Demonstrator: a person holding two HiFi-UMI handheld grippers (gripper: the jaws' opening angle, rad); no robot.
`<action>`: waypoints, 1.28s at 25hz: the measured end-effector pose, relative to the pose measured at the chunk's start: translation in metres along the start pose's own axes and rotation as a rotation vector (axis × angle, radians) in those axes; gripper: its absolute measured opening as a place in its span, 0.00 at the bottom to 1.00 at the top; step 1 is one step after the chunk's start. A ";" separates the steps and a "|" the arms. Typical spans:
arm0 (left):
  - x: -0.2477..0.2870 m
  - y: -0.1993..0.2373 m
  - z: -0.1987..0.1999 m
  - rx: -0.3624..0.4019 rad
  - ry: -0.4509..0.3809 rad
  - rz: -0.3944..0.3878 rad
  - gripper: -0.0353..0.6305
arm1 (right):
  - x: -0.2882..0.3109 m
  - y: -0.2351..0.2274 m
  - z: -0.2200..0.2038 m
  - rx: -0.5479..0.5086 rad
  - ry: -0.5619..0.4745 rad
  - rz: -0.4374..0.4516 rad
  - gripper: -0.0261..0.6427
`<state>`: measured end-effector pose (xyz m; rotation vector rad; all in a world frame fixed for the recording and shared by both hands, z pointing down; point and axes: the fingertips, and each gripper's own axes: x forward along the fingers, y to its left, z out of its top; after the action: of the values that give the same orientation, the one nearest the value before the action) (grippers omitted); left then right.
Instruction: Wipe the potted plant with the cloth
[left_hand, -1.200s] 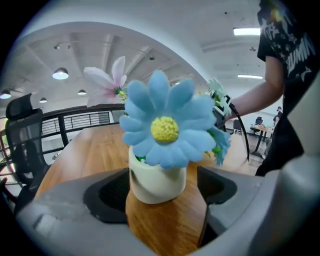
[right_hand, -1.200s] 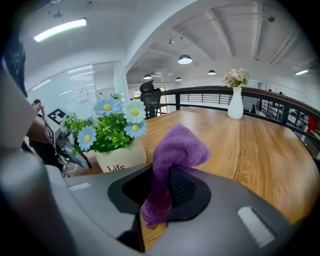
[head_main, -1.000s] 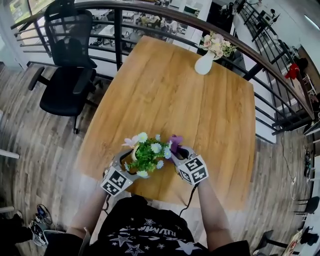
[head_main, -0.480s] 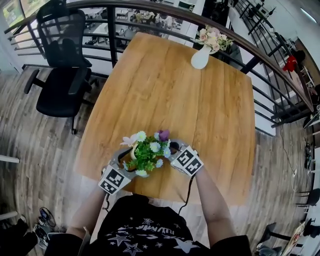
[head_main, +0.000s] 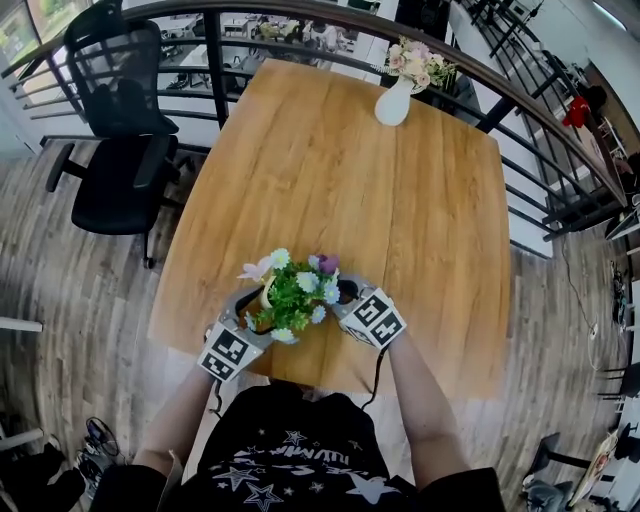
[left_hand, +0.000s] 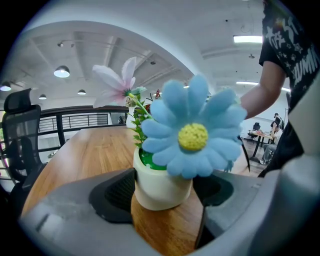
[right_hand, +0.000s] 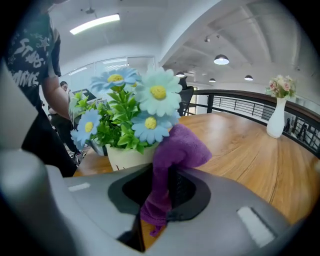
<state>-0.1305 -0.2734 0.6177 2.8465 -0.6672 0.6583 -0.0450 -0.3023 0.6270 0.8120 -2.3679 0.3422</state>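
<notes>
The only lettering we find stands on the person's black T-shirt (head_main: 290, 470), at six o'clock in the head view. It is a line of white block capitals among printed stars, too smeared there for us to spell out. In the left gripper view the same shirt shows at two o'clock, and we read "UMM" on it (the rest runs off the picture). In the right gripper view, at ten o'clock, more white capitals cross the shirt, but we cannot read them surely. In the head view, the marker cube at seven o'clock (head_main: 226, 352) and the marker cube at five o'clock (head_main: 377, 318) carry black-and-white square codes.
</notes>
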 end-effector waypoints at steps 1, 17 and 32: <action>0.000 -0.001 0.000 -0.001 0.000 0.002 0.62 | -0.001 0.001 -0.001 0.012 -0.006 -0.007 0.15; 0.005 -0.003 0.003 -0.106 0.047 0.163 0.62 | -0.010 0.056 -0.015 0.068 -0.001 0.087 0.15; 0.011 -0.003 0.007 -0.210 0.062 0.304 0.62 | -0.010 0.093 -0.021 0.065 0.003 0.188 0.15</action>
<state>-0.1177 -0.2767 0.6157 2.5457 -1.1006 0.6699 -0.0867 -0.2166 0.6327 0.6183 -2.4468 0.4996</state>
